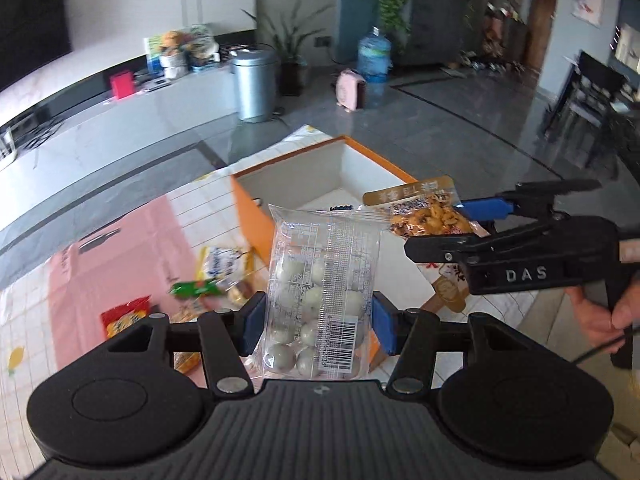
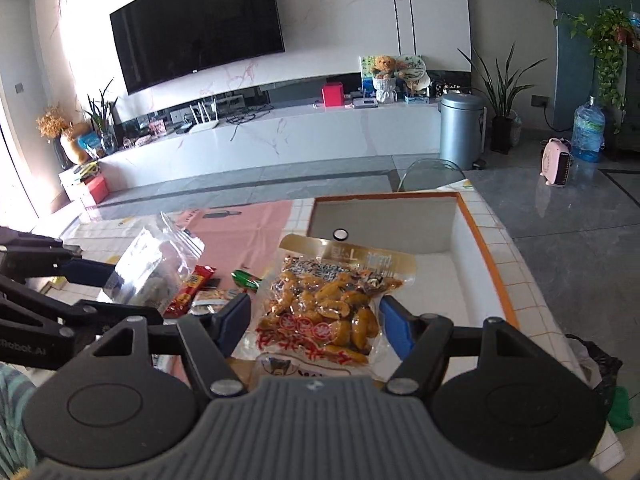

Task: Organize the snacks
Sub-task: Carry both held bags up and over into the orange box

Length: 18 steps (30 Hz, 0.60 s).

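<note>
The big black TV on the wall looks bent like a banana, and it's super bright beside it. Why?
In the right wrist view the fisheye lens bows the black wall-mounted TV, and window light washes out the white marble wall to its left. In the left wrist view the grey floor shows glare, and the room's far edges curve and look soft.

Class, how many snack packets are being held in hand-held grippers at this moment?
2. The left hand-held gripper holds a clear packet of white balls; the right hand-held gripper holds a packet of brown snacks. Others lie on the table.
</note>
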Each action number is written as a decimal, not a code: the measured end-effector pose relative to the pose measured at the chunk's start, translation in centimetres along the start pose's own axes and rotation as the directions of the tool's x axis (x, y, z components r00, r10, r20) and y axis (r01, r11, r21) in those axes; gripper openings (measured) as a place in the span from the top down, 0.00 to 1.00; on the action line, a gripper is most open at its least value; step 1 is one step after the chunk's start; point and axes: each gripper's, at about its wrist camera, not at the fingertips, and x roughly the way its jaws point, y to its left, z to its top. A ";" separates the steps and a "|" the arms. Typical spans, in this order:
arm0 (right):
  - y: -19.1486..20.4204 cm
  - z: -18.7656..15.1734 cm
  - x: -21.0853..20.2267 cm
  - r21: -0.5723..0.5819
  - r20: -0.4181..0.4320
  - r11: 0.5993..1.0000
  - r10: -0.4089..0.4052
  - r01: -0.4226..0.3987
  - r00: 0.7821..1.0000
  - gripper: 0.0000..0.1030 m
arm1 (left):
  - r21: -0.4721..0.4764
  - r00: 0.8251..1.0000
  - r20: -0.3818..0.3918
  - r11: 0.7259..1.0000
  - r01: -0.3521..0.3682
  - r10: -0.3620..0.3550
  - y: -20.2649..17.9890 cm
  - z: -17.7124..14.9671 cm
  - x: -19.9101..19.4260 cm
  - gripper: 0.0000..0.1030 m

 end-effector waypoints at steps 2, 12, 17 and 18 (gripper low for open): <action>-2.1 0.5 0.9 0.004 -0.050 1.000 0.000 0.000 0.999 0.34 | 0.039 0.999 -0.035 0.999 0.007 -0.006 -0.8 1.1 1.9 0.39; -7.1 2.4 7.6 -0.099 -0.295 0.994 0.010 -0.041 0.955 0.34 | 0.164 0.969 -0.243 0.983 0.078 -0.037 -2.9 4.3 10.1 0.39; -8.3 2.6 9.9 -0.167 -0.374 0.984 -0.001 -0.067 0.927 0.34 | 0.293 0.948 -0.319 0.950 0.107 -0.008 -3.8 4.9 13.7 0.39; -8.2 2.7 10.3 -0.177 -0.387 0.981 -0.001 -0.073 0.922 0.34 | 0.308 0.943 -0.333 0.944 0.115 -0.006 -3.9 5.0 14.4 0.39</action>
